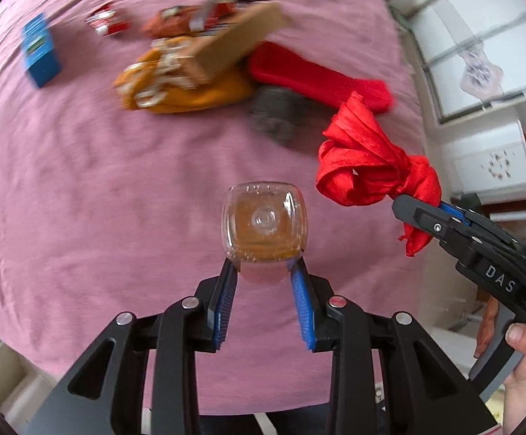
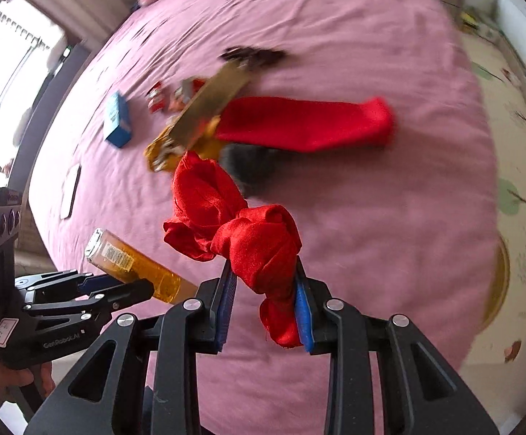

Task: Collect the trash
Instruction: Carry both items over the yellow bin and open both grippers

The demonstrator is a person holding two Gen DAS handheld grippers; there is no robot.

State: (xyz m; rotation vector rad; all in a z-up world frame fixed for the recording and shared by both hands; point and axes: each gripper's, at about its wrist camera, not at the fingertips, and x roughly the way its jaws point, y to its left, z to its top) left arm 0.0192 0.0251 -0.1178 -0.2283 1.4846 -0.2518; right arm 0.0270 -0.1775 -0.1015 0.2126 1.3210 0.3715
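On pink bedsheet [image 1: 81,188]: clutter pile, w/ patterned floor mat [image 2: 509,166] beside.

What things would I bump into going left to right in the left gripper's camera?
blue box → red wrapper → yellow cloth → bottle → knotted red cloth → right gripper

Pink-sheeted bed [image 2: 335,18]; bright window [image 2: 5,72] one side, patterned cream floor [image 2: 516,145] other.

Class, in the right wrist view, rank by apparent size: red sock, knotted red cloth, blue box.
1-2. Red sock and knotted red cloth: look alike; cloth is nearer the camera, so unsure.
3. Blue box.
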